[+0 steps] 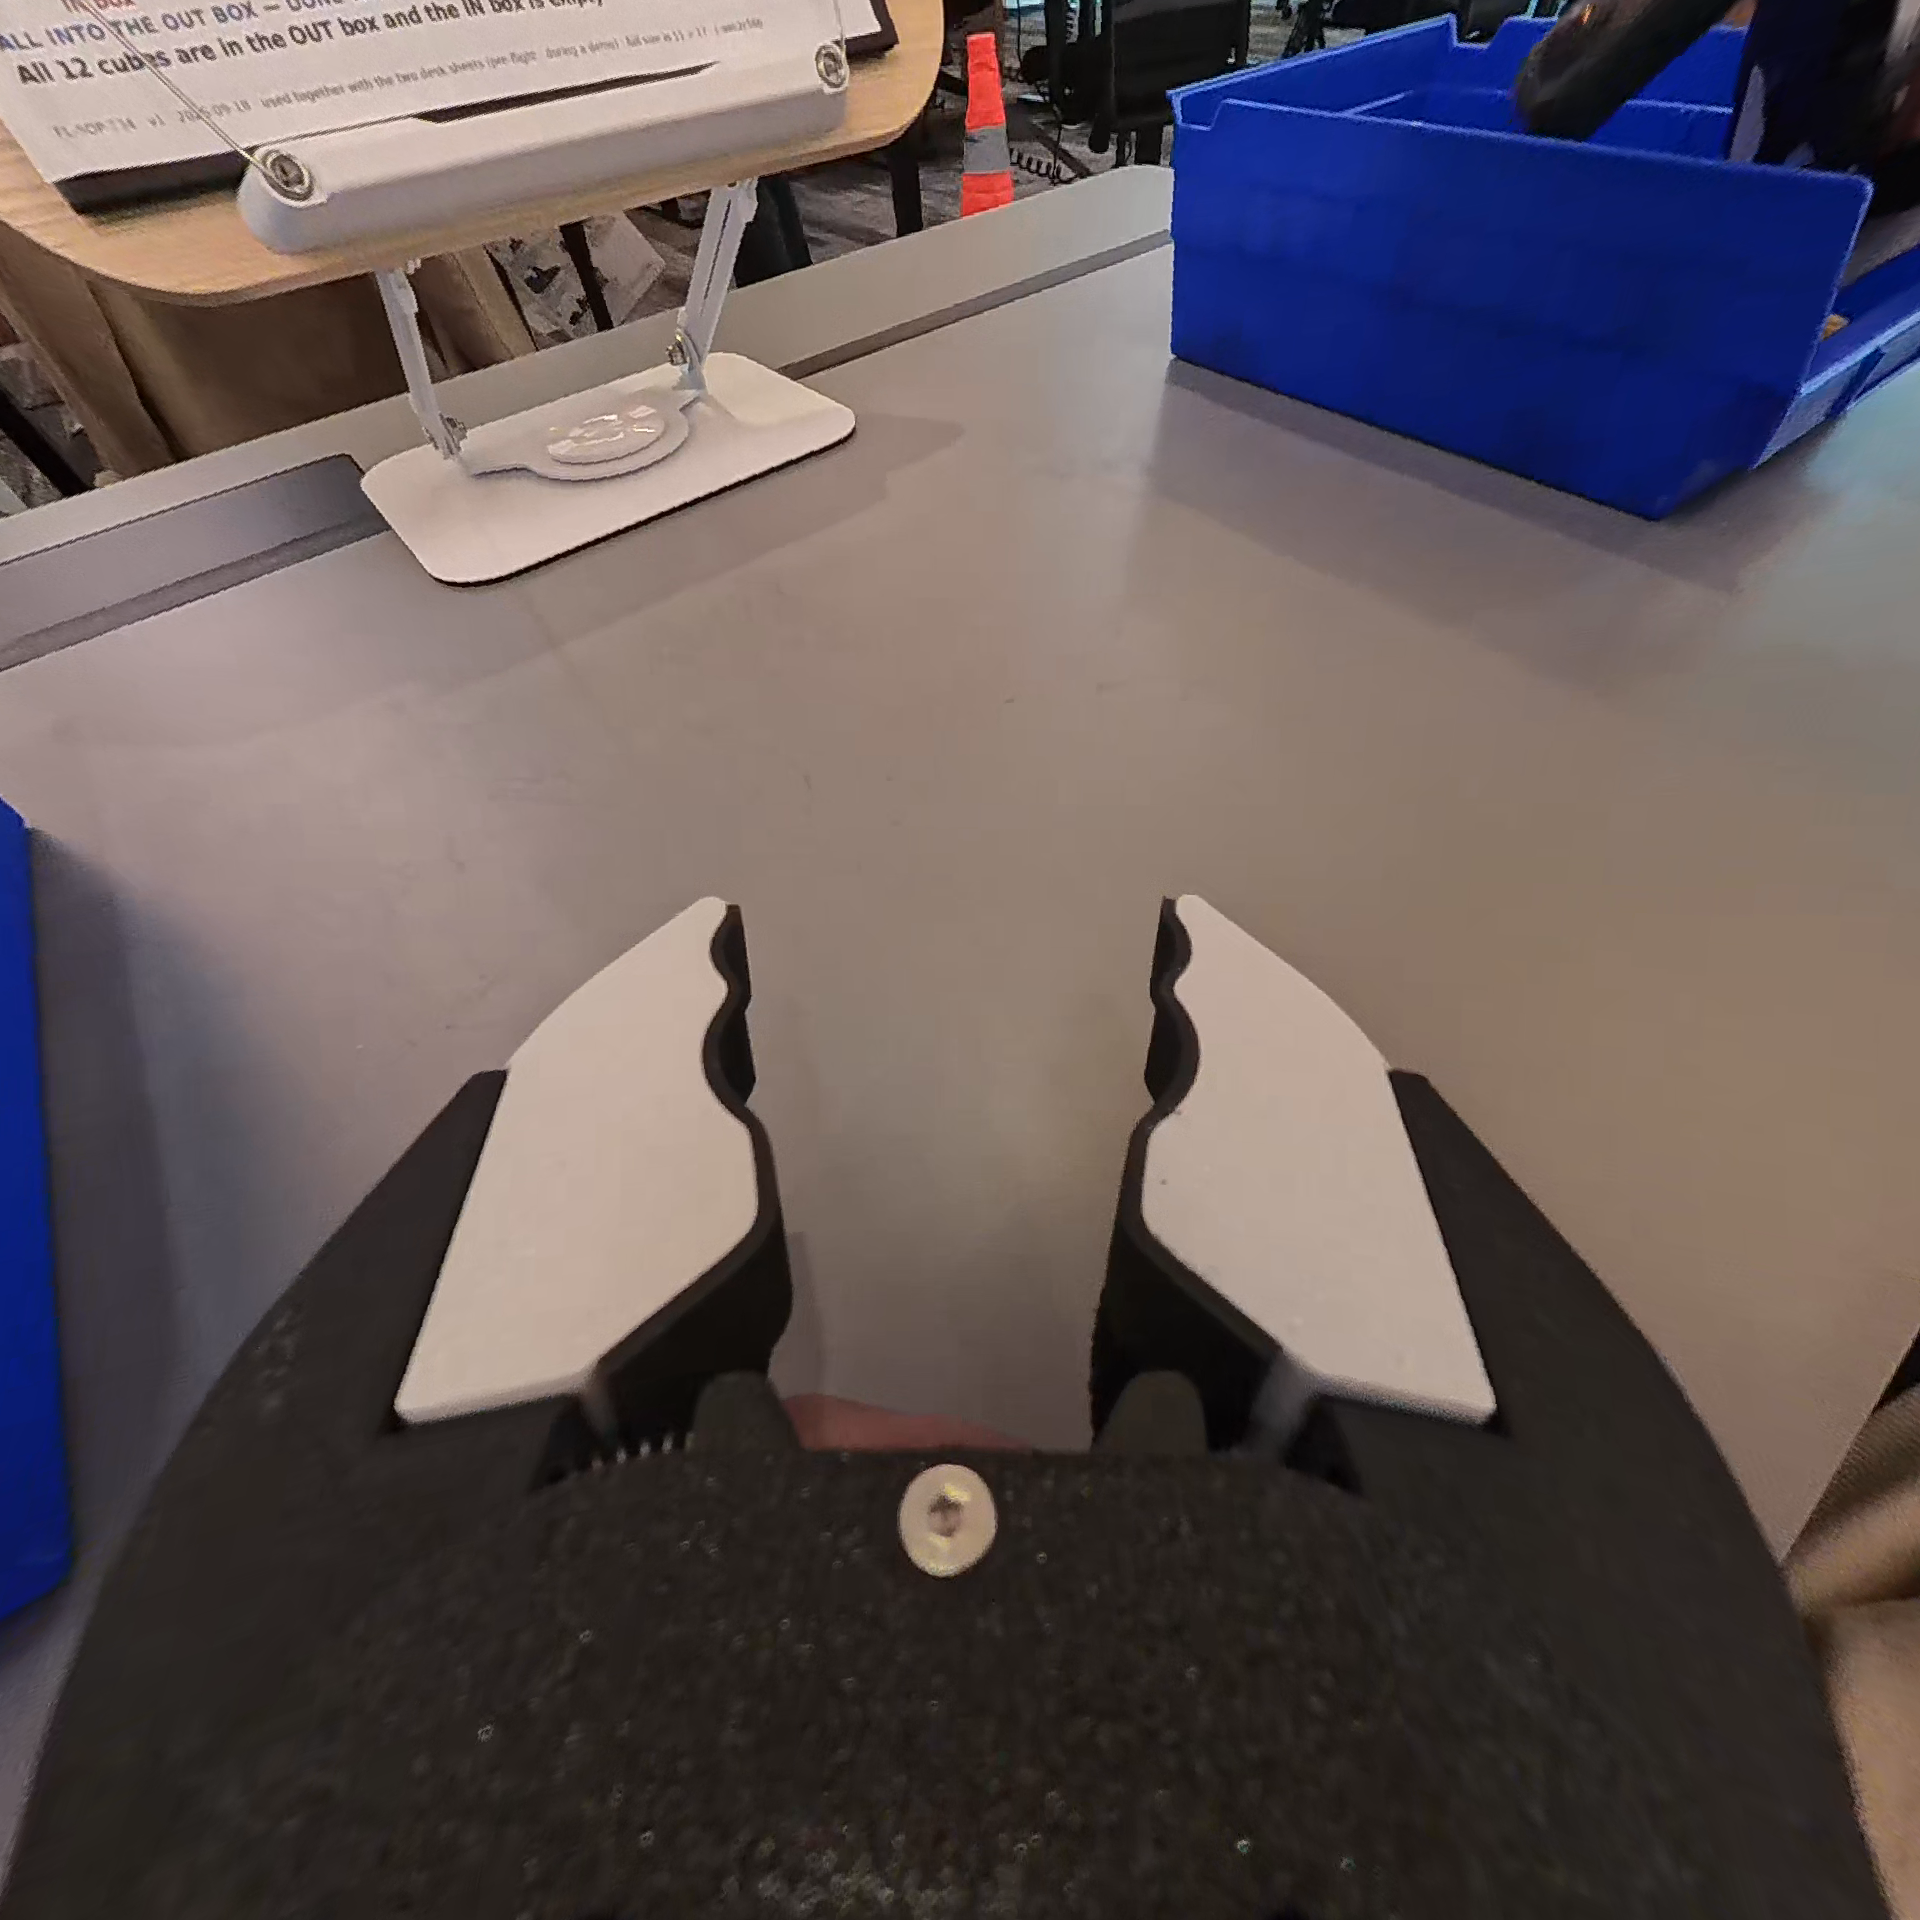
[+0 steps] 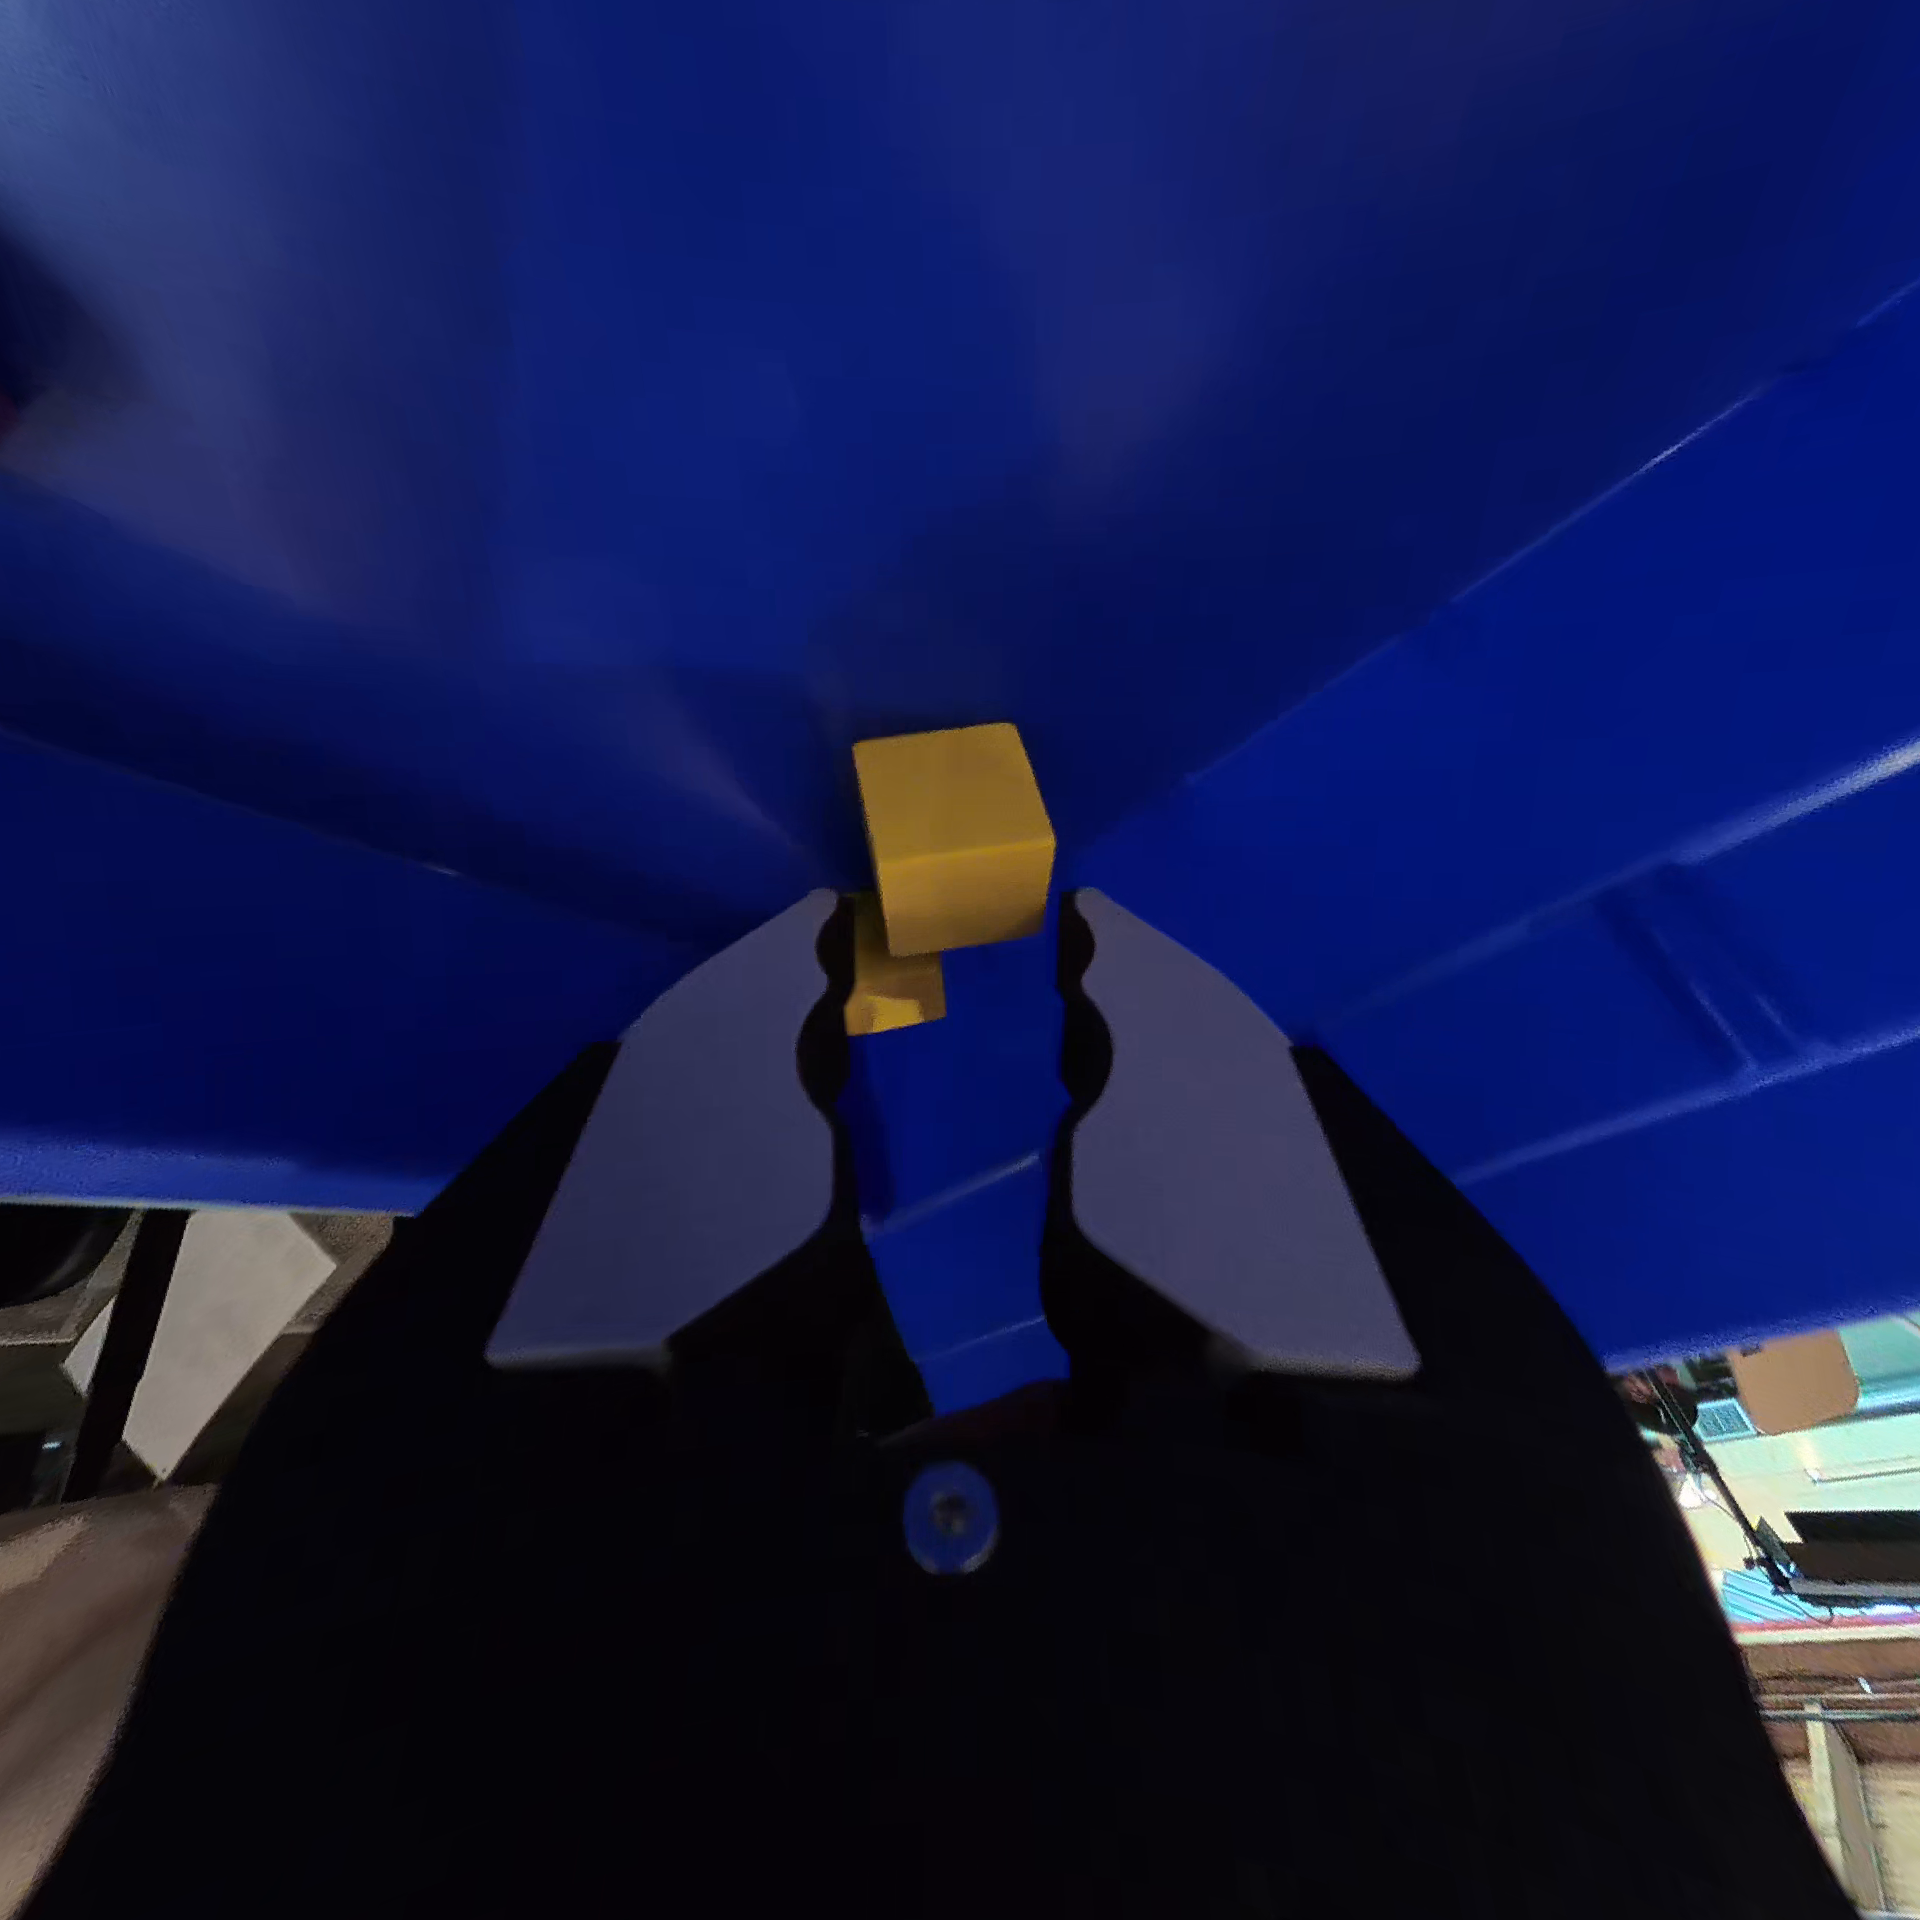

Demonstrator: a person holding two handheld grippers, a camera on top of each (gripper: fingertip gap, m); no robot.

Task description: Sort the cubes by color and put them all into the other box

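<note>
In the right wrist view my right gripper [image 2: 956,899] is inside a blue box [image 2: 935,364], jaws apart. A yellow cube [image 2: 951,831] lies on the box floor just beyond the fingertips, not clamped. A second yellow cube [image 2: 894,997] shows partly behind the left finger. In the left wrist view my left gripper [image 1: 951,914] is open and empty over the grey table [image 1: 1039,675]. The blue box [image 1: 1507,332] stands at the far right, with a dark shape that looks like the other gripper reaching into it. No other cubes are visible.
A paper stand with a white base [image 1: 613,468] stands at the far left of the table. The edge of a second blue box [image 1: 26,1195] shows at the left. An orange cone [image 1: 985,125] stands beyond the table. My right fingertips sit around 55 cm from my left ones.
</note>
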